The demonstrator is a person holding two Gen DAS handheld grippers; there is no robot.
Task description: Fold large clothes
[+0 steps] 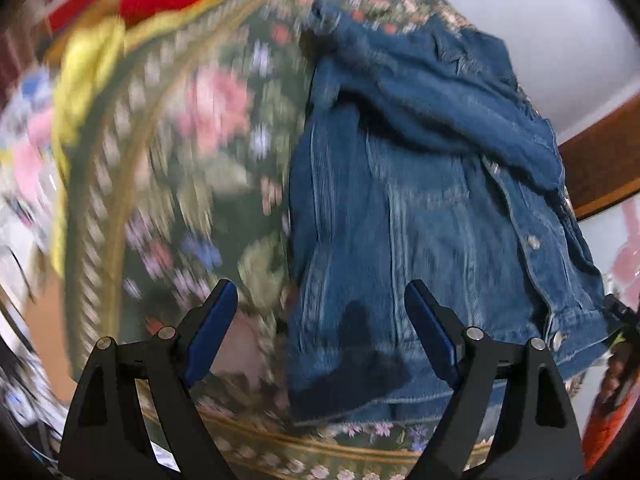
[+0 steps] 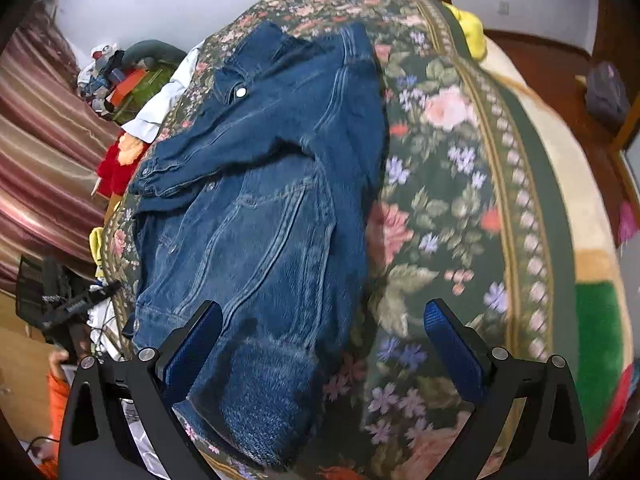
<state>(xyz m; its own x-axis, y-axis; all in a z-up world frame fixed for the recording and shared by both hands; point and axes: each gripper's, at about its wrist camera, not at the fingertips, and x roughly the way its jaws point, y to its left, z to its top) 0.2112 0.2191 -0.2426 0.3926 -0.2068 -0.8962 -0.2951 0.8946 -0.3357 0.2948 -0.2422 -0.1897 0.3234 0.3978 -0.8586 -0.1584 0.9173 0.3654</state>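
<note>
1. We see a blue denim jacket [image 1: 420,200] lying on a green floral blanket [image 1: 208,152] that covers the bed; in the right wrist view the same denim jacket [image 2: 260,208] sits toward the left side of the floral blanket [image 2: 448,184].
2. One sleeve [image 2: 192,164] is folded across the jacket's front, its cuff near the blanket's left edge. A metal snap button [image 2: 241,92] shows near the collar.
3. Our left gripper [image 1: 320,336] hovers above the jacket's lower hem, its blue-padded fingers [image 1: 212,332] spread wide with nothing between them.
4. Our right gripper [image 2: 324,352] is likewise spread apart and empty, its left pad over the denim and its right pad over bare blanket.
5. The left wrist view is smeared by motion blur, so fine detail on the blanket is hard to read.
6. A yellow cloth [image 2: 472,28] lies at the far edge of the bed, and a red garment [image 2: 116,168] sits just beside the blanket's left border.
7. Striped curtains [image 2: 44,140] hang at the left, with a cluttered surface [image 2: 120,76] past them against the pale wall.
</note>
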